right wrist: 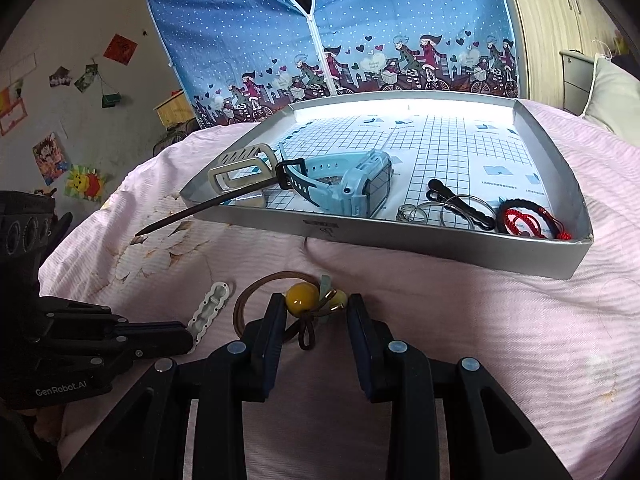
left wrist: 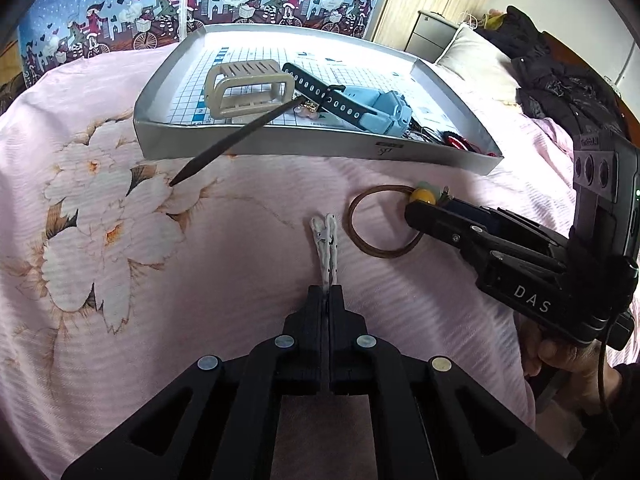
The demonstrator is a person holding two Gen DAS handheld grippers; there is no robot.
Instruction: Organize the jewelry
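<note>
While both sit just short of the tray (left wrist: 256, 142):
left tongs (left wrist: 329, 292): clenched on white hair clip (left wrist: 328, 242), pointing trayward
right tongs (right wrist: 316, 312): released, straddling hair tie's (right wrist: 260, 294) yellow bead (right wrist: 298, 299)

Both grippers matte black plastic w/ silver round screws; right gripper (left wrist: 416, 216) marked "DAS", left gripper (right wrist: 188, 338) "GenRobot.AI".

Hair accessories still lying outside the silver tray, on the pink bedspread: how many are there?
2. A white scalloped hair clip, pinched in the shut left claw, and a brown elastic hair tie with yellow beads, between the open right claw's fingers. Others may be hidden.
</note>
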